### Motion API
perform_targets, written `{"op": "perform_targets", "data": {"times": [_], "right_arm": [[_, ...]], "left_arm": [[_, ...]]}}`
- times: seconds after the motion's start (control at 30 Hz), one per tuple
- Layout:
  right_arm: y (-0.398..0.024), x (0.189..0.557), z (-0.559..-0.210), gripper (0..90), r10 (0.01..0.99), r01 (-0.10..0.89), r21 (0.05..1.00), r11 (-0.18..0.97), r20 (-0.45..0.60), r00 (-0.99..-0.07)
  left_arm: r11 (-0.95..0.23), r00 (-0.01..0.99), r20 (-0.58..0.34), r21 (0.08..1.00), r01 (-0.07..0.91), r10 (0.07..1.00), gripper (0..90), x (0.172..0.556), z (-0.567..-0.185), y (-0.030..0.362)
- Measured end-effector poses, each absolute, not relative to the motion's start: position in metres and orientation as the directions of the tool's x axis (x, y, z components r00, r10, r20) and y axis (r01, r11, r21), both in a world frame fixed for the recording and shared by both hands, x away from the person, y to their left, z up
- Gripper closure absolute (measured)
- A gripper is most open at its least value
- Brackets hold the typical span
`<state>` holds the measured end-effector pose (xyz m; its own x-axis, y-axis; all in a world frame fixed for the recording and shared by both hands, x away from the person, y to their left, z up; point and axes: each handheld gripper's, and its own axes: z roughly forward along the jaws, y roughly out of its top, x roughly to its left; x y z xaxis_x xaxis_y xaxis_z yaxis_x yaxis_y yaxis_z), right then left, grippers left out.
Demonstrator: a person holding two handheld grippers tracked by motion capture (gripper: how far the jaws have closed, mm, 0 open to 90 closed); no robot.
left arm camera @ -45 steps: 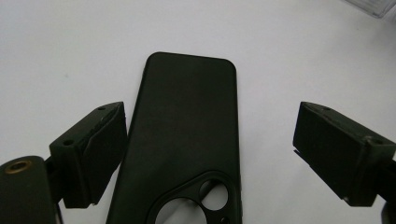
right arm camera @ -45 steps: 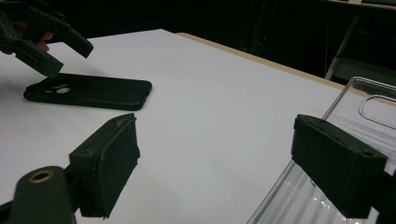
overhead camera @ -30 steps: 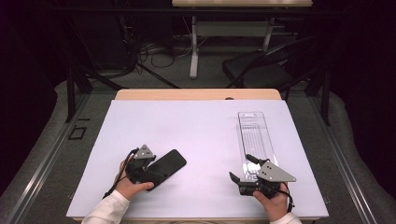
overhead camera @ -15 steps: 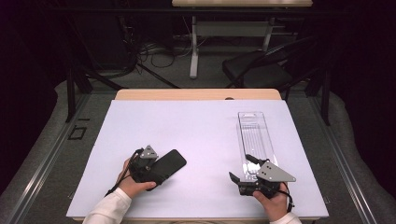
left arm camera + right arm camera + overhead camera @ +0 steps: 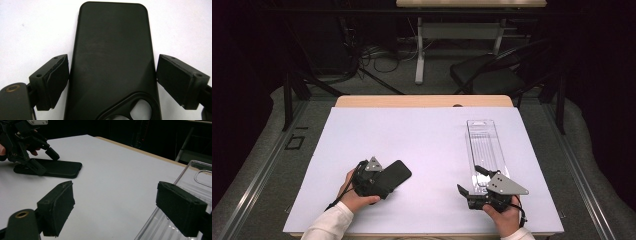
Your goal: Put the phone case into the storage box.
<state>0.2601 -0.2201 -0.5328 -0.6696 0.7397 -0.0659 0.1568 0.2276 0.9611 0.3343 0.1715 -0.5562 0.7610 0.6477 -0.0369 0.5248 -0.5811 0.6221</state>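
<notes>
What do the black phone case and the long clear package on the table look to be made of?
The black phone case looks like matte soft plastic or silicone: dull sheen, rounded corners, a moulded camera cut-out. Which of the two, the look leaves open. The clear package looks like thin, glossy, rigid plastic: the white table shows through it, with bright glints, ribs and a hang slot at its far end.

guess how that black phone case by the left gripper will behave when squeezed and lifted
The black phone case lies flat with a matte, rubbery look, so it probably won't slip much. As a thin shell with a camera cutout, it's likely light and may flex between the left gripper jaws, which flank it, open.
</notes>
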Motion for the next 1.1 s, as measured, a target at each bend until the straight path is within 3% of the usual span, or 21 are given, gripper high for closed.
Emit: {"op": "perform_targets", "data": {"times": [1.1], "right_arm": [[-0.2198,0.2601,-0.5329,13.9,0.737,0.158,0.961,0.228,-0.064,-0.673]], "left_arm": [[-0.577,0.758,-0.032,0.627,0.523,0.652,12.3,0.3353,-0.5607,0.169]]}}
